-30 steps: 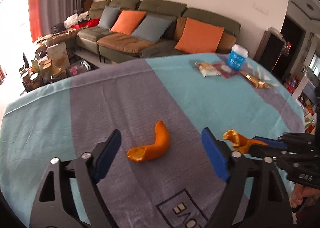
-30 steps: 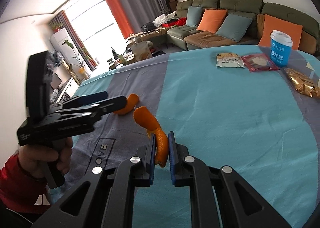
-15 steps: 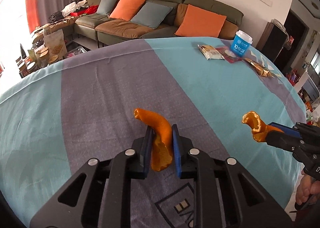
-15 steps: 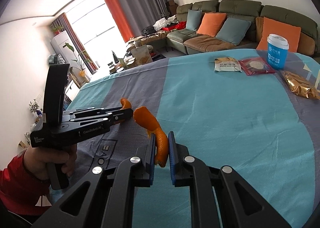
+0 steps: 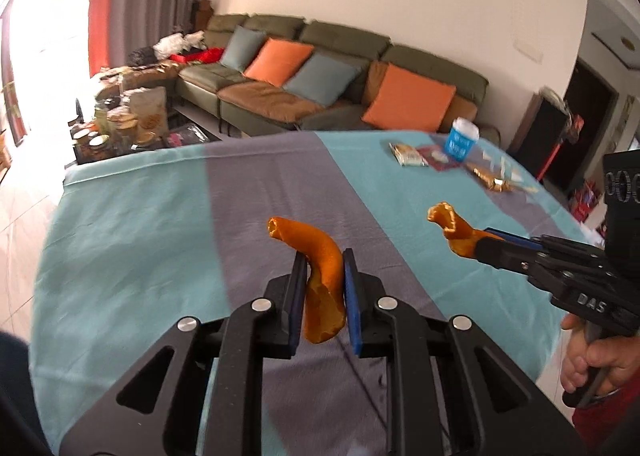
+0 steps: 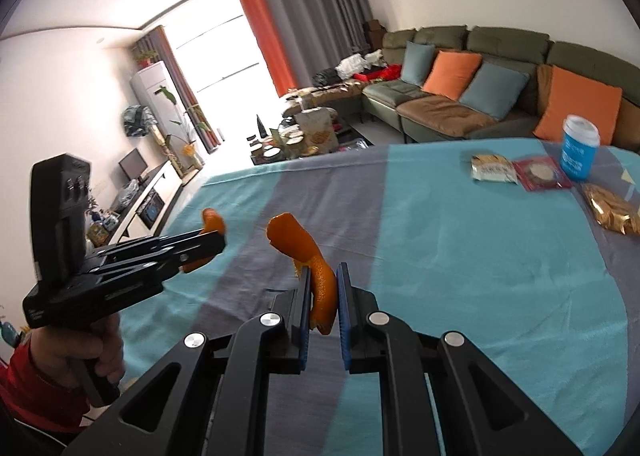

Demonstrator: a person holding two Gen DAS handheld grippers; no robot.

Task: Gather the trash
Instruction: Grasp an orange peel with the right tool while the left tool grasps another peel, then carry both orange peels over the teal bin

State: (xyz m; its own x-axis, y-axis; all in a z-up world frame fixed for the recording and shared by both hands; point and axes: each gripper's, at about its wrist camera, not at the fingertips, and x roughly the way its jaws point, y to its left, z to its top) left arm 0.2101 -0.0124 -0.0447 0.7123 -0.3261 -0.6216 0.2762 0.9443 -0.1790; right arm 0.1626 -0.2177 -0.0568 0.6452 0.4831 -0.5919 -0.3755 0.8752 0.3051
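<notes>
A curved orange peel [image 5: 325,276] is pinched between the blue pads of the left claw [image 5: 324,288], which has just closed on it and holds it clear above the table [image 5: 132,215]. A second orange peel [image 6: 316,276] is clamped in the right claw [image 6: 323,296], likewise off the cloth. At the table's far end lie a blue cup [image 6: 578,151], snack packets [image 6: 492,167] and a gold wrapper [image 6: 612,211].

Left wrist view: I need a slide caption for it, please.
Both grippers, left gripper and right gripper, each hold an orange peel above the striped tablecloth.
</notes>
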